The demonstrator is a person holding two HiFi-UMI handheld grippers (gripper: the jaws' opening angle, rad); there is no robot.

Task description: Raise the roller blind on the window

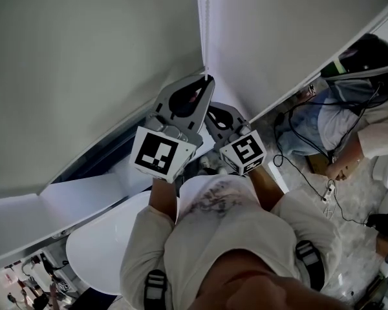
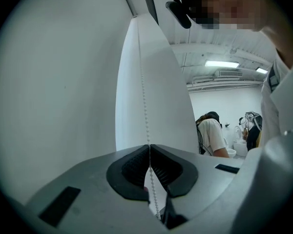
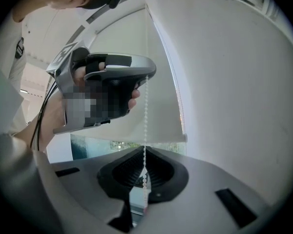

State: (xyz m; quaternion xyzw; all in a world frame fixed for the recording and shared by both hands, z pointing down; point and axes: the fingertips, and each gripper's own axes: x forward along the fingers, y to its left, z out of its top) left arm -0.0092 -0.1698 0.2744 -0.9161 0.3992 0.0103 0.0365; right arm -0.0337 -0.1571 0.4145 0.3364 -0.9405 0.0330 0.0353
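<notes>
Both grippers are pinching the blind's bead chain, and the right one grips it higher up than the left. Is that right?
Not quite. Both pinch the bead chain, but the left gripper is the higher one; the right gripper view looks up the chain from the right gripper to it.

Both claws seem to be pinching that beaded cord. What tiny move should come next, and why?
Probably the right gripper should draw the bead chain downward: it is shut on the chain below the left gripper, and the blind is not yet fully raised.
</notes>
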